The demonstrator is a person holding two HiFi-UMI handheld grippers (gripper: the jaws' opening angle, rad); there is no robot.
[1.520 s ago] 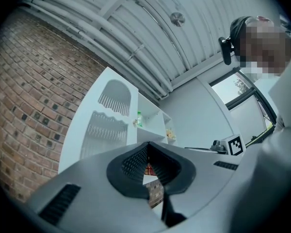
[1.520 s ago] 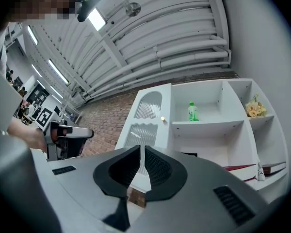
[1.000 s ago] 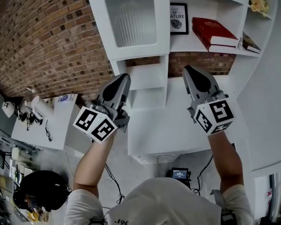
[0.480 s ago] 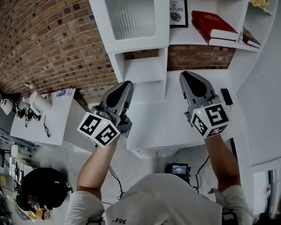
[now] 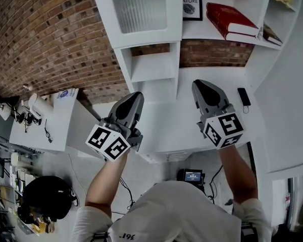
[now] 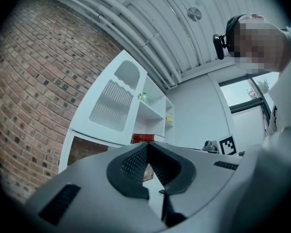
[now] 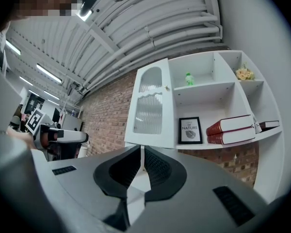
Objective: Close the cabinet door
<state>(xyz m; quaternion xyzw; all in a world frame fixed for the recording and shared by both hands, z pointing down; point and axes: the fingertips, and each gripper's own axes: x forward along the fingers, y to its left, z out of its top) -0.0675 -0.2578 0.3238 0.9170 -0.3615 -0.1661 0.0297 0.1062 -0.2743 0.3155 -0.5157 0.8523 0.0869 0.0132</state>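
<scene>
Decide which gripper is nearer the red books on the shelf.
Right. The right gripper is below the red books; the left gripper is farther left, under the open cabinet door.

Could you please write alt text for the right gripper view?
The right gripper, jaws barely apart and empty, points at a white cabinet whose ribbed-glass door stands open. Its shelves hold a framed picture and two red books; a brick wall is behind.
</scene>
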